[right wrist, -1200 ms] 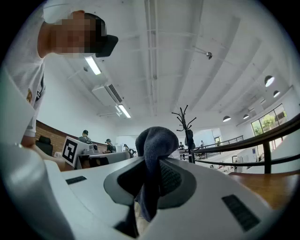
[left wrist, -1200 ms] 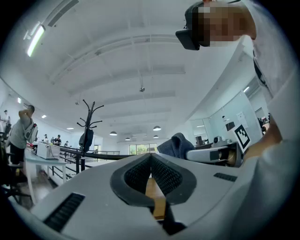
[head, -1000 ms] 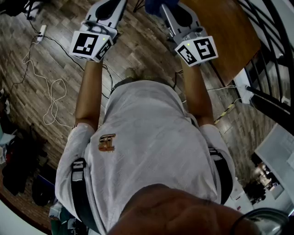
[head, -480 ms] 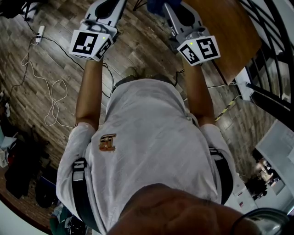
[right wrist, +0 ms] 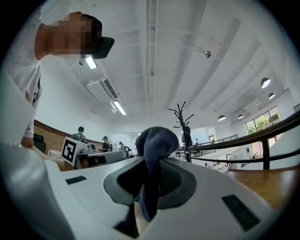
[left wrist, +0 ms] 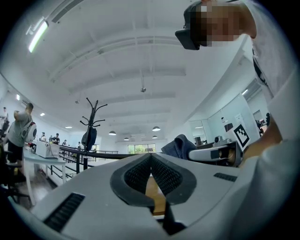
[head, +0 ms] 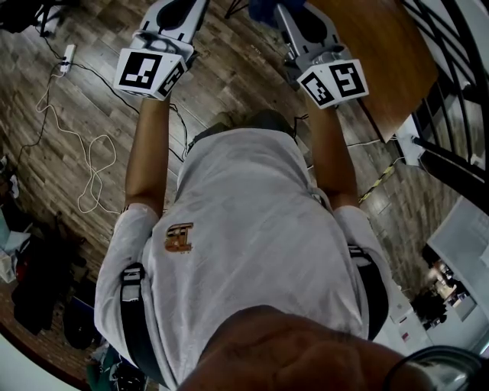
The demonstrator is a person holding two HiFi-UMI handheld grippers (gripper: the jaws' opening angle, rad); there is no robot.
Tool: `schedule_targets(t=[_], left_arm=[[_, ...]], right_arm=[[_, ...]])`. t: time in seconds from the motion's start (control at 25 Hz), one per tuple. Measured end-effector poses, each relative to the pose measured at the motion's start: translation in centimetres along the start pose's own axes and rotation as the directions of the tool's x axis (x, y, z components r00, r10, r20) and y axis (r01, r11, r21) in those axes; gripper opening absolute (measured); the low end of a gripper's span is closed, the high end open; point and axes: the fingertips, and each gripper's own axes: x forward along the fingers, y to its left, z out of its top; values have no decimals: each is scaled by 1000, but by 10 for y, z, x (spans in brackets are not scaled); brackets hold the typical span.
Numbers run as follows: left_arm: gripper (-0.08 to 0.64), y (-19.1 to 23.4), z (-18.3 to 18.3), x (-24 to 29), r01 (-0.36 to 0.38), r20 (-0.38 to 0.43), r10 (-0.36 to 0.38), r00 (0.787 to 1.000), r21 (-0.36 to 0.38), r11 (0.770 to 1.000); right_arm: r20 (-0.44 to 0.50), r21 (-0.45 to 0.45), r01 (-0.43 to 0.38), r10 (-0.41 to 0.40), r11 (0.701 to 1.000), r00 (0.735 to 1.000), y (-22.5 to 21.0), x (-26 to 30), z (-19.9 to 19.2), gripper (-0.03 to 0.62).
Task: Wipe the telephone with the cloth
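My right gripper [right wrist: 156,165] is shut on a dark blue cloth [right wrist: 157,140] that bulges above its jaws and hangs down between them. In the head view the cloth [head: 263,9] shows at the top edge, ahead of the right gripper's marker cube [head: 336,82]. With its pads pressed together and nothing between them, my left gripper [left wrist: 151,165] is shut. Its marker cube [head: 145,72] is at the upper left of the head view. Both grippers are held out in front of the person's chest, pointing about level. No telephone shows in any view.
A wooden table [head: 378,53] lies ahead to the right, by a black railing [head: 451,46]. White and black cables [head: 84,153] trail over the wood floor at the left. A coat stand [left wrist: 91,124] and other people stand far off in the hall.
Both grippers, the right one still holding the cloth, have edged forward toward the wooden table as the person moved. The jaws have not changed.
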Motion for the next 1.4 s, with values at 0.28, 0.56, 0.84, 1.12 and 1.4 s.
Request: schedule_targets(t=[0.28,0.56,0.84,1.12,1.4], left_arm=[[18,24,-3,-7,10,1,-10,1000,16,1000],[18,44,-8,6,3,-8,-3,1000,19,1000],[18,76,-19,31,-5,-16,5,1000,35,999],[18,124,-33,79,-17,-27,18,999,39,999],[18,164,-52,146,-8,-55,10,998,35,999]], right_arm=[[1,3,3,-3,1000,1000,6,22,-5,72],[-7,7,-1,1,1000,1000,-8,41,-11,71],[-8,5,-17,17,1000,1000,-36,74,-19,71],[-23,0,-24,24,1000,999,-82,123,-28,71],[-29,9,-14,14,1000,999,-147,163,-31,72]])
